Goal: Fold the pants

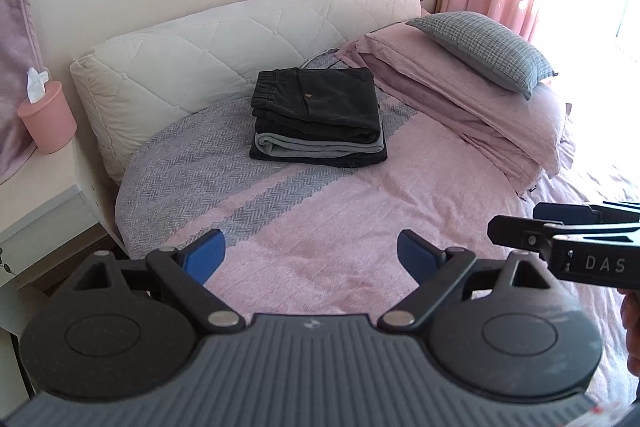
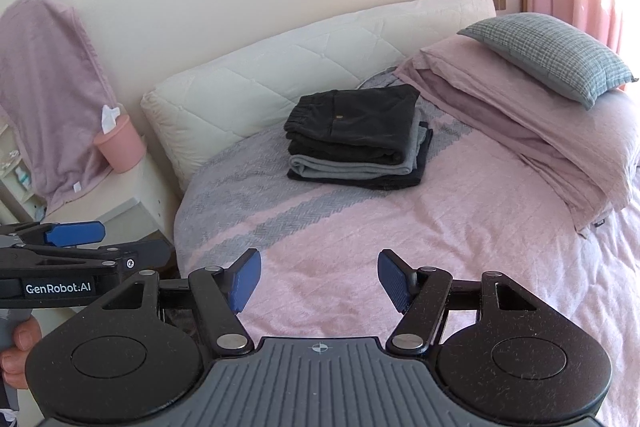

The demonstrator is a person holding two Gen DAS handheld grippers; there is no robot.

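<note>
Folded black pants [image 1: 318,97] top a stack of folded dark and grey garments [image 1: 320,145] on the pink-and-grey bed cover [image 1: 320,211], well beyond the released, empty left tongs [image 1: 311,259] and right tongs [image 2: 319,281]; folding appears complete.

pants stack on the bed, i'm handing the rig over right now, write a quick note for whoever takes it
Left gripper: open, empty, above the pink bedspread.
Right gripper: open, empty, beside the left one, also clear of the clothes.
Pants: black pants folded on top of a stack, with a grey folded garment and a dark one under it, near the quilted headboard.
Done: the top pants look folded and placed.
Left: no unfolded pants in view; check off-camera for more.
</note>
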